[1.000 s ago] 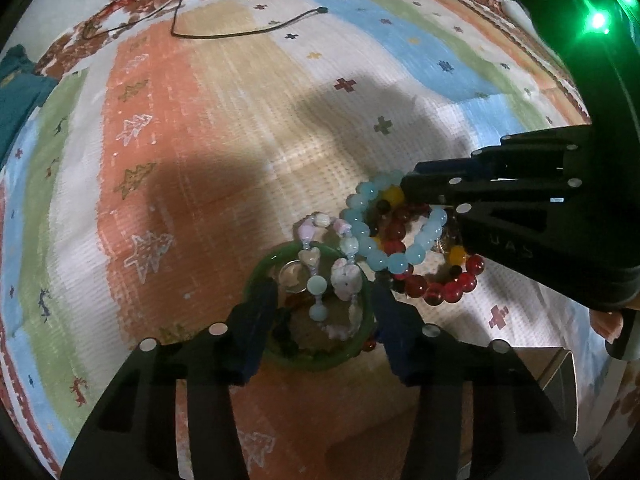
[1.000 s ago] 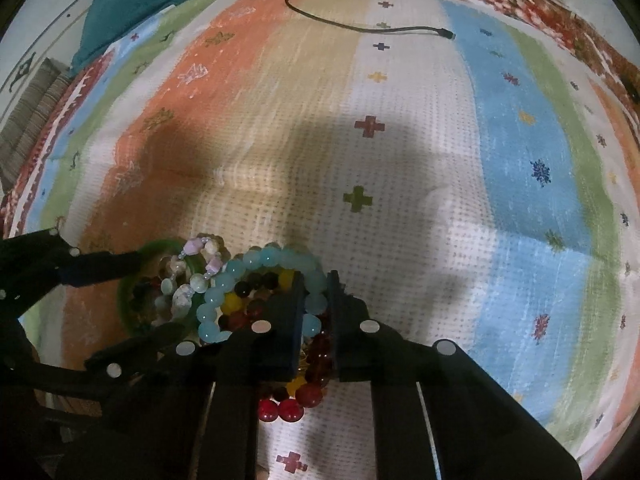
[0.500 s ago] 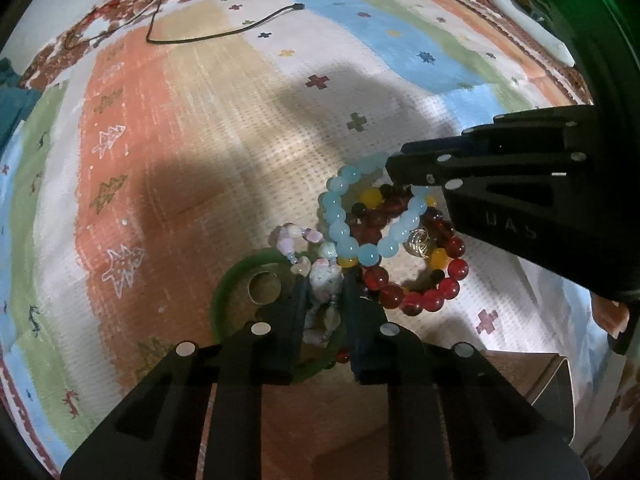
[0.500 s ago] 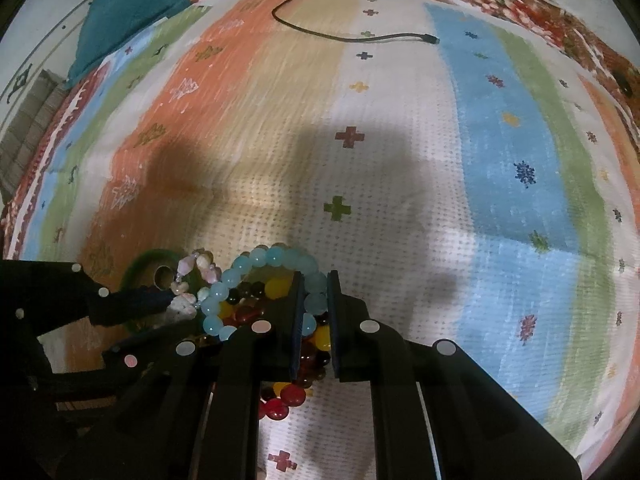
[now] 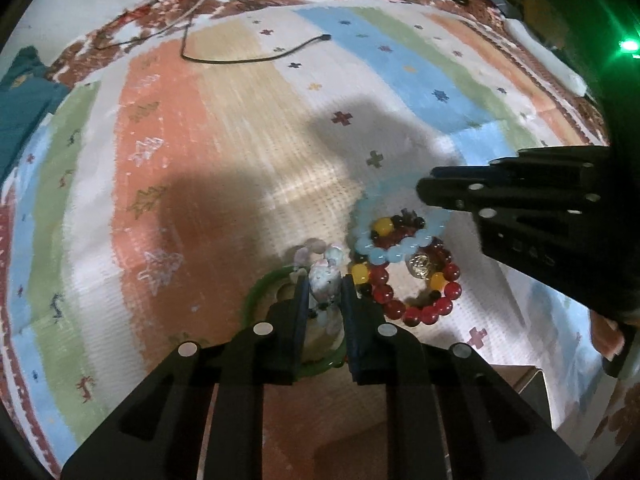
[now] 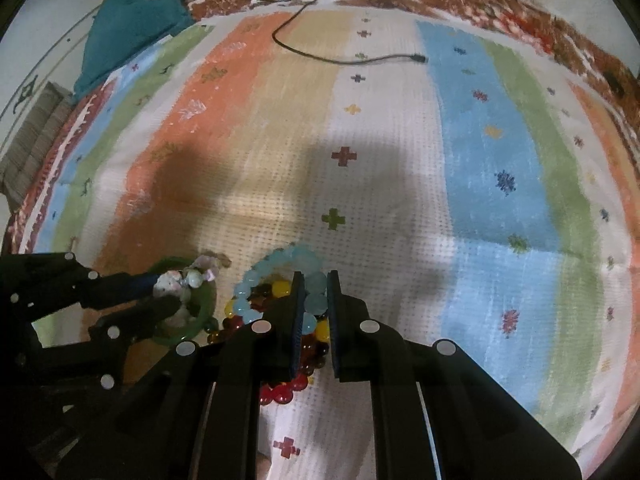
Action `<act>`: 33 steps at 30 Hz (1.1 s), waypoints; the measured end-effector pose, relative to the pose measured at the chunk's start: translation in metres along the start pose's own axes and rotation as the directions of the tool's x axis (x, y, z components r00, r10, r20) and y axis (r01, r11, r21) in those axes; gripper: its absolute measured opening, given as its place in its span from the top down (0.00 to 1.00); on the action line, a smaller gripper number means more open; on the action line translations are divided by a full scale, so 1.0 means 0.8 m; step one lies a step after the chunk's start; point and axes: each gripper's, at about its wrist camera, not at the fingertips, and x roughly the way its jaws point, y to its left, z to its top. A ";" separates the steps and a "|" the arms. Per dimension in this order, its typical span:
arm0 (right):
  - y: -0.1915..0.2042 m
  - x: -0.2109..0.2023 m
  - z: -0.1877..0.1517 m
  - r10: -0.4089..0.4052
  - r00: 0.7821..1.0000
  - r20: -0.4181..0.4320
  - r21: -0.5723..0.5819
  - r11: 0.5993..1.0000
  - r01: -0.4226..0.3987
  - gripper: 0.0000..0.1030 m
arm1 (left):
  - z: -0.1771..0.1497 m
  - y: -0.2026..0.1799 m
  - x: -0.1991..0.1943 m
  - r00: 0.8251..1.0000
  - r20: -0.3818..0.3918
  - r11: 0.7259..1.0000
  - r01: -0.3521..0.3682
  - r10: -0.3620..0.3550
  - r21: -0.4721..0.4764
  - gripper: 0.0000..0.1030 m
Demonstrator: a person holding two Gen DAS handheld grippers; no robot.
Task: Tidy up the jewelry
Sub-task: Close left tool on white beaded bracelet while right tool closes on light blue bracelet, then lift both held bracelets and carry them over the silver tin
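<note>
Two grippers: both are working over a small heap of jewelry on the striped rug (image 6: 400,160).
Left gripper (image 5: 323,286): its fingers are pinching the pale charm bracelet (image 5: 326,272), which is lying across the green bangle (image 5: 250,300).
Right gripper (image 6: 311,280): its fingers are squeezing the light-blue bead bracelet (image 6: 280,260) at its near edge.
Red bead bracelet (image 5: 416,304): it is lying on the rug under and just beside the blue one, with yellow beads and a gold charm (image 5: 418,266) showing.
Black cable (image 6: 344,56): it is trailing across the far end of the rug, well apart from the jewelry.
Teal cloth (image 6: 132,24): it is sitting at the rug's far left corner.
</note>
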 end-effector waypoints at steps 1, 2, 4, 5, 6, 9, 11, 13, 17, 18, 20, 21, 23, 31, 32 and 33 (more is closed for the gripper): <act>0.001 -0.003 0.000 -0.002 1.000 0.006 -0.002 1.000 0.002 0.88 | 0.000 0.000 -0.003 1.000 0.000 1.000 -0.015 0.015 -0.005 0.85; 0.002 -0.007 0.000 -0.001 1.000 0.015 -0.002 1.000 0.001 0.88 | -0.001 0.000 -0.004 1.000 0.002 1.000 -0.022 0.022 -0.008 0.85; 0.005 -0.016 -0.001 -0.002 0.999 0.033 -0.001 1.000 0.002 0.88 | -0.002 -0.002 -0.013 0.999 0.017 0.999 -0.048 0.048 -0.005 0.85; 0.006 -0.020 -0.002 -0.007 0.999 0.042 -0.006 1.000 0.008 0.88 | -0.003 -0.003 -0.018 0.998 0.026 0.998 -0.060 0.060 -0.002 0.85; 0.007 -0.022 -0.003 -0.010 0.999 0.046 -0.010 1.000 0.010 0.88 | -0.003 -0.005 -0.024 0.996 0.038 0.997 -0.077 0.077 -0.001 0.85; 0.012 -0.030 -0.008 -0.012 0.998 0.058 -0.016 1.000 0.013 0.88 | -0.004 -0.006 -0.037 0.994 0.054 0.996 -0.092 0.093 -0.023 0.85; 0.014 -0.032 -0.011 -0.011 0.998 0.063 -0.017 1.000 0.013 0.88 | -0.006 -0.008 -0.046 0.992 0.070 0.995 -0.101 0.103 -0.026 0.85; 0.014 -0.035 -0.013 -0.011 0.998 0.067 -0.017 1.000 0.012 0.88 | -0.007 -0.010 -0.053 0.991 0.087 0.995 -0.099 0.100 -0.016 0.85; 0.015 -0.044 -0.016 -0.004 0.997 0.080 -0.010 1.000 0.005 0.88 | -0.009 -0.016 -0.065 0.988 0.107 0.994 -0.108 0.108 -0.006 0.85; 0.015 -0.048 -0.016 -0.003 0.996 0.086 -0.011 1.000 0.004 0.88 | -0.009 -0.017 -0.068 0.988 0.112 0.994 -0.107 0.107 -0.006 0.85; 0.017 -0.054 -0.017 -0.004 0.995 0.100 -0.010 1.000 0.005 0.88 | -0.010 -0.019 -0.074 0.986 0.124 0.994 -0.113 0.113 -0.006 0.85; 0.017 -0.059 -0.017 -0.001 0.994 0.108 -0.009 1.000 0.002 0.88 | -0.010 -0.020 -0.078 0.985 0.129 0.994 -0.111 0.111 -0.008 0.85; 0.018 -0.067 -0.020 -0.002 0.992 0.123 -0.010 1.000 0.003 0.88 | -0.011 -0.022 -0.086 0.984 0.143 0.994 -0.110 0.110 -0.013 0.85; 0.026 -0.099 -0.028 0.003 0.984 0.179 -0.022 1.000 0.001 0.88 | -0.015 -0.023 -0.116 0.979 0.185 0.996 -0.085 0.088 -0.023 0.84; 0.026 -0.103 -0.028 0.008 0.983 0.185 -0.021 1.000 -0.004 0.88 | -0.015 -0.023 -0.120 0.978 0.190 0.996 -0.082 0.085 -0.025 0.84; 0.027 -0.107 -0.029 0.014 0.982 0.190 -0.021 1.000 -0.010 0.88 | -0.015 -0.023 -0.123 0.977 0.193 0.996 -0.082 0.086 -0.027 0.84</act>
